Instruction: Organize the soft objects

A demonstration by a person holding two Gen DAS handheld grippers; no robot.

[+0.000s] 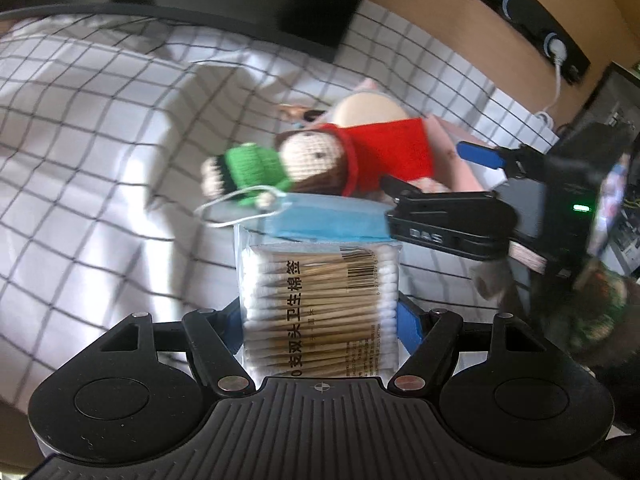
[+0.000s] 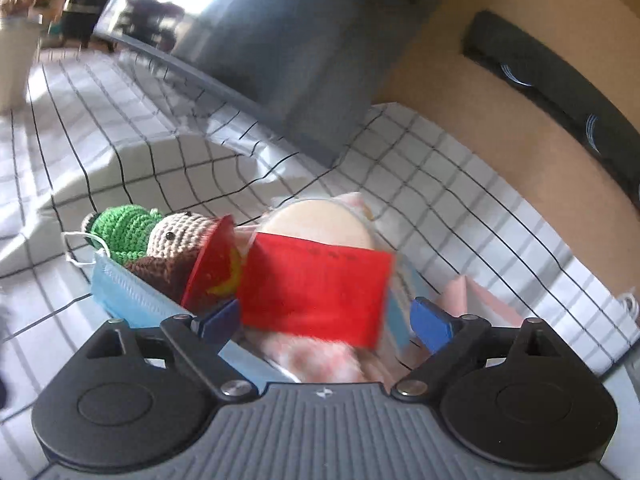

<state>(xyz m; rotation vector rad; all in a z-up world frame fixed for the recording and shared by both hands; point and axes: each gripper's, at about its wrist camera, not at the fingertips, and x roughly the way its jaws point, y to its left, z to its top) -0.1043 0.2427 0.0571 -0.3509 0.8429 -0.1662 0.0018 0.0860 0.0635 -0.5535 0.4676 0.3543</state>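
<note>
My left gripper (image 1: 320,316) is shut on a clear pack of cotton swabs (image 1: 320,304) and holds it just in front of a pile of soft things. The pile holds a blue face mask (image 1: 324,216), a crocheted doll (image 1: 312,156) with green legs and a red cloth (image 1: 392,148). My right gripper (image 2: 326,320) straddles the red cloth (image 2: 316,288), its blue pads either side and apart from it. The doll (image 2: 172,240), the mask (image 2: 132,292) and a round beige puff (image 2: 316,220) lie just ahead of it. The right gripper also shows in the left wrist view (image 1: 460,184).
A white checked cloth (image 1: 100,128) covers the surface. A dark monitor base (image 2: 288,92) stands behind the pile. A tan wall with a black power strip (image 1: 532,12) lies at the back right. A pink folded item (image 2: 480,300) lies right of the pile.
</note>
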